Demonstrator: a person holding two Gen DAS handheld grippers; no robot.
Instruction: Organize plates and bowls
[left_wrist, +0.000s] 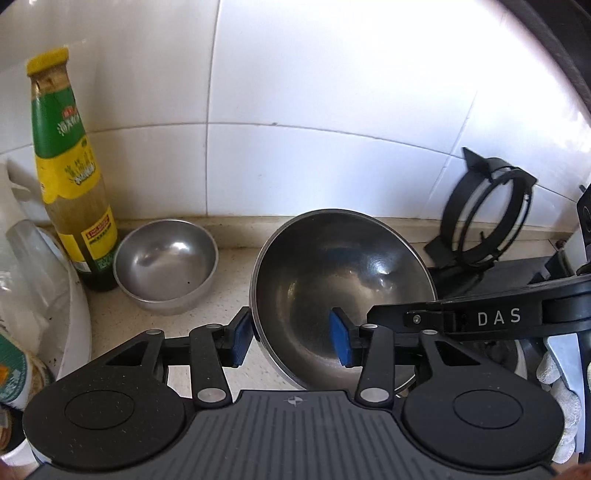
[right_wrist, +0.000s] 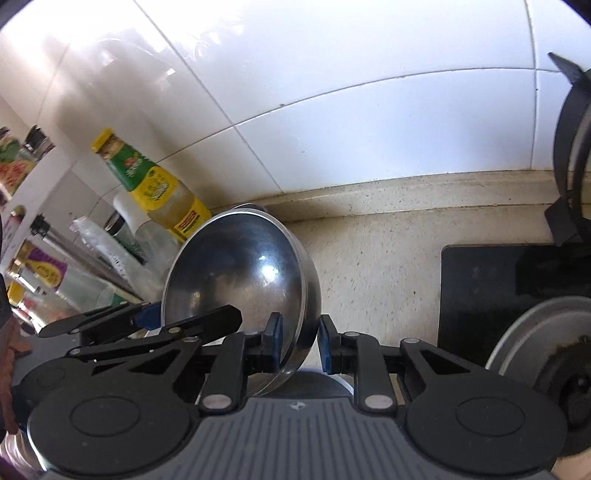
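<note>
A large steel bowl (left_wrist: 340, 280) is tilted on its edge above the counter; it also shows in the right wrist view (right_wrist: 240, 273). My left gripper (left_wrist: 291, 341) is open and straddles the bowl's left rim, one blue pad outside and one inside, with clear gaps. My right gripper (right_wrist: 297, 345) straddles the bowl's right wall with its pads close on both sides; whether they touch is unclear. The right gripper's arm marked DAS (left_wrist: 480, 317) shows in the left wrist view. A small steel bowl (left_wrist: 166, 262) stands upright on the counter near the wall.
A sauce bottle (left_wrist: 70, 177) with a yellow cap stands beside the small bowl. A white basin (left_wrist: 74, 314) with packets is at the left. A black pan support (left_wrist: 484, 214) leans on the tiled wall. A black hob (right_wrist: 517, 295) with a burner (right_wrist: 546, 350) lies right.
</note>
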